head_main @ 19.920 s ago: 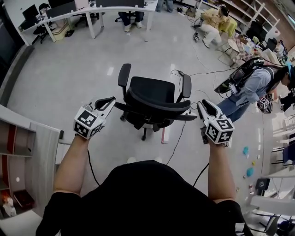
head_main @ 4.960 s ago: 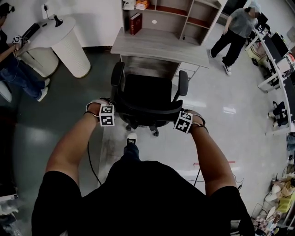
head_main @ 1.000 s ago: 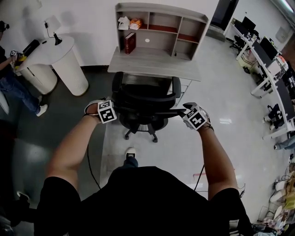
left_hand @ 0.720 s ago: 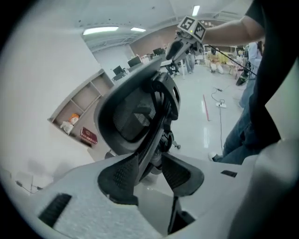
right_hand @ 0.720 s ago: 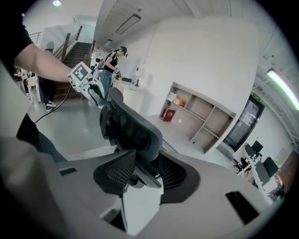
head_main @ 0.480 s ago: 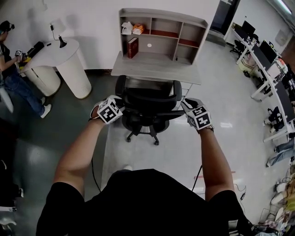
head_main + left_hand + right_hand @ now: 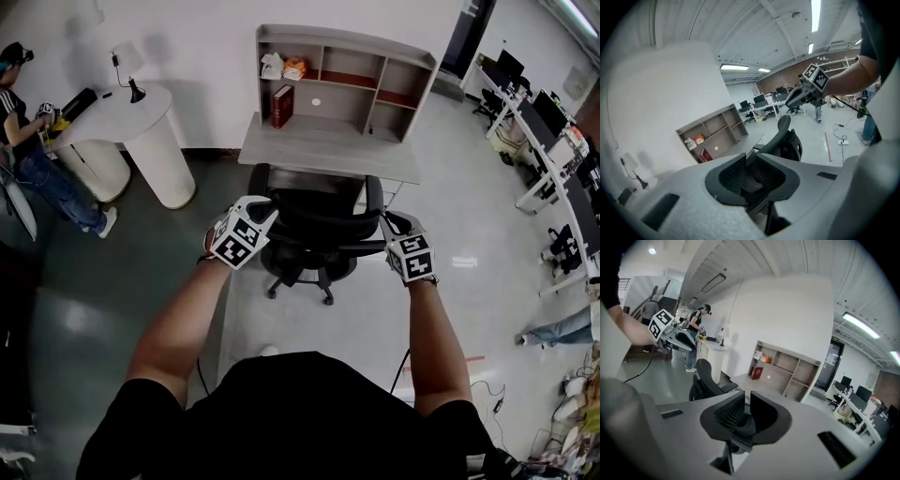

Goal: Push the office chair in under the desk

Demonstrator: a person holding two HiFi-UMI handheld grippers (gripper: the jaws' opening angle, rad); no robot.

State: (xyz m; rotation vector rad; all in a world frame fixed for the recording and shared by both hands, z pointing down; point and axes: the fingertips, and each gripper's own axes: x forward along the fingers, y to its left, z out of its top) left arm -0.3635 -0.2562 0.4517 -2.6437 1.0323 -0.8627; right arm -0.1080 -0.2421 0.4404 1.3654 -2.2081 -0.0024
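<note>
The office chair [image 7: 314, 217] stands at the centre of the head view with its back toward the person. Its seat is hidden behind that back and under the front edge of the grey counter [image 7: 328, 150]. Only the armrest tops and the castor base show, and how far in the chair reaches cannot be read. A shelf unit [image 7: 356, 44] on the counter holds a red book [image 7: 282, 105] and 2 packets too small to make out. At the upper left, a round white counter [image 7: 155, 141] stands beside a person [image 7: 33, 159] who is cut off by the frame edge. Each gripper's own grey body fills the lower part of its view. The left gripper [image 7: 265, 208] sits at the upper left corner of the chair back and the right gripper [image 7: 392, 223] at its right end. Whether either touches the chair cannot be told from above. In the left gripper view the fingers [image 7: 732, 176] have just been closing and stand almost together with a thin gap, nothing between them, the chair lying apart beyond. The right gripper's fingers [image 7: 728, 416] have likewise been closing to a narrow slit and hold nothing.
</note>
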